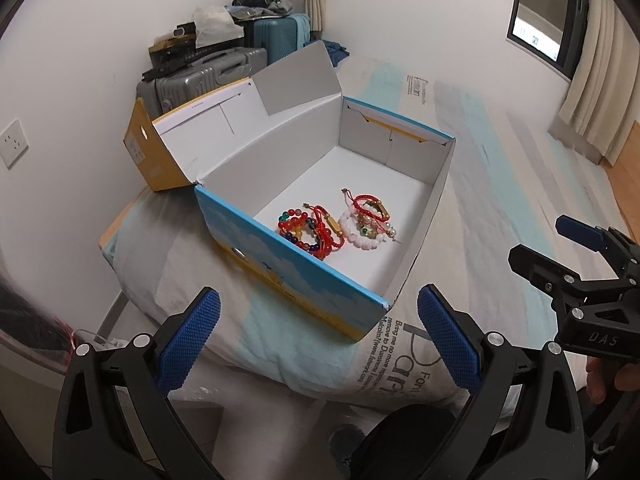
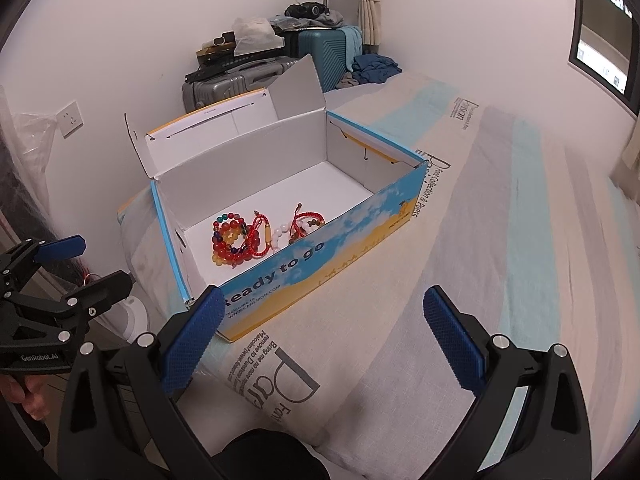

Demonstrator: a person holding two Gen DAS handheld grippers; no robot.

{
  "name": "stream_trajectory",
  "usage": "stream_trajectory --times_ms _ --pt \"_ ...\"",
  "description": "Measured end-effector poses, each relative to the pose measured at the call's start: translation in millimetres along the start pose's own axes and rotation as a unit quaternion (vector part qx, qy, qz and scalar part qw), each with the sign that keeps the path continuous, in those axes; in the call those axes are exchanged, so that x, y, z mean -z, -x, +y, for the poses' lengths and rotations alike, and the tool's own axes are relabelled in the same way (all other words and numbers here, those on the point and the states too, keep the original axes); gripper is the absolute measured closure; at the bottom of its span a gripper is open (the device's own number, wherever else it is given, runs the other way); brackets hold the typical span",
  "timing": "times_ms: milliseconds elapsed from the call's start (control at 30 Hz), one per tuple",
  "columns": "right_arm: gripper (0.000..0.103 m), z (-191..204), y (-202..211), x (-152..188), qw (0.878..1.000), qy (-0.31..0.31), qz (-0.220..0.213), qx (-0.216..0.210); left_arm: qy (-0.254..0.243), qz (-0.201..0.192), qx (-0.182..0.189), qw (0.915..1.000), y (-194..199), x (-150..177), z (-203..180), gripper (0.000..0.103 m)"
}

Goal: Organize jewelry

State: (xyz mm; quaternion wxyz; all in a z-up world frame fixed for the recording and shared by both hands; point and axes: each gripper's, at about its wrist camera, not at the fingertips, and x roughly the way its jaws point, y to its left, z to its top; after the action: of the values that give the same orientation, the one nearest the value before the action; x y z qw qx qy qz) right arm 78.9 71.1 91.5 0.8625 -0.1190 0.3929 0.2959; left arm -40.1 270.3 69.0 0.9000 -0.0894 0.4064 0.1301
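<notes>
I see the bracelets (image 1: 334, 226) lying in two clumps on the floor of the open box (image 1: 304, 276), mid-frame, well above my left gripper (image 1: 318, 338); its jaws gape empty. The right gripper (image 2: 320, 334) is likewise spread wide, holding nothing. The box's near wall hides some beads. Suitcases (image 2: 240, 76) crowd the upper frame behind.
</notes>
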Motion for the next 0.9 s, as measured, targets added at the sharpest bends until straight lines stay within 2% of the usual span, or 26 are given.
stream_trajectory --times_ms 400,900 --pt "0.007 0.8 -0.2 -0.2 1.0 0.001 0.002 0.0 0.027 0.004 0.019 0.9994 -5.9 -1.5 3.1 0.006" --pt "0.007 -2.6 -3.6 1.2 1.0 0.003 0.006 -0.002 0.024 0.008 -0.013 0.9996 -9.5 1.3 -1.9 0.006"
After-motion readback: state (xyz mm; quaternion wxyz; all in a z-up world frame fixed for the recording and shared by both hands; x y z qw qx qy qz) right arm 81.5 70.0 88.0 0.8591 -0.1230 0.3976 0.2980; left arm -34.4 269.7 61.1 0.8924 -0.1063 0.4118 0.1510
